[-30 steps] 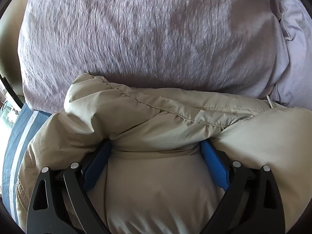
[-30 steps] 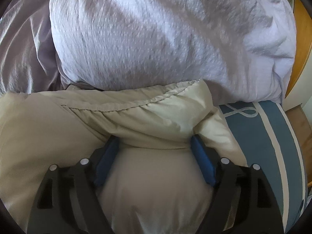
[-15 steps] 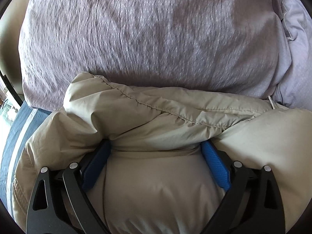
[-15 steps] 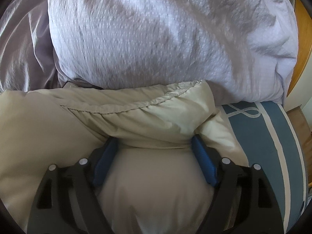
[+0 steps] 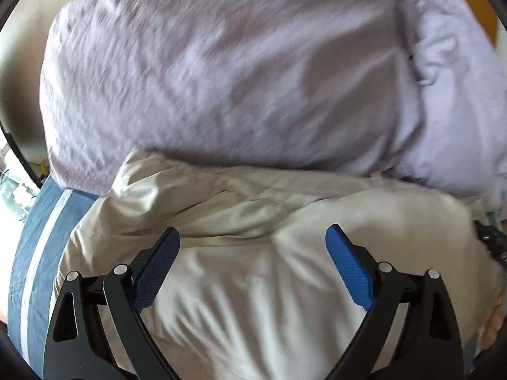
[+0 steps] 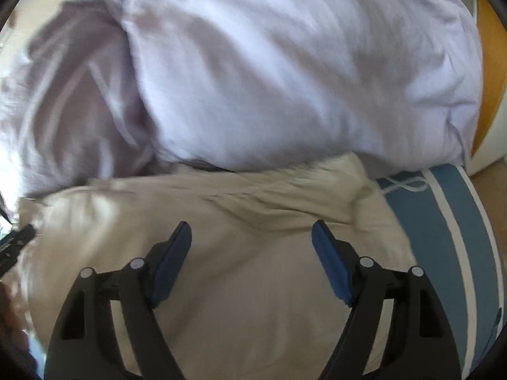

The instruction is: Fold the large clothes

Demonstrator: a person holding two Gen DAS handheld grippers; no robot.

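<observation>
A beige puffy jacket (image 5: 253, 272) lies folded on the bed, its far edge against the pillows. It also shows in the right wrist view (image 6: 240, 253). My left gripper (image 5: 253, 237) is open above the jacket's left part, blue pads apart and clear of the cloth. My right gripper (image 6: 252, 234) is open above the jacket's right part, holding nothing. Both views are blurred by motion.
Two lilac pillows (image 5: 221, 72) (image 6: 301, 72) lie side by side just beyond the jacket. A blue bedsheet with white stripes shows at the left (image 5: 35, 247) and at the right (image 6: 443, 231). A wooden headboard edge (image 6: 491, 47) stands at far right.
Both grippers have lifted off the jacket and pulled back. Their pads, buried in the cloth before, now stand free above it. The jacket stays lying on the bed.
</observation>
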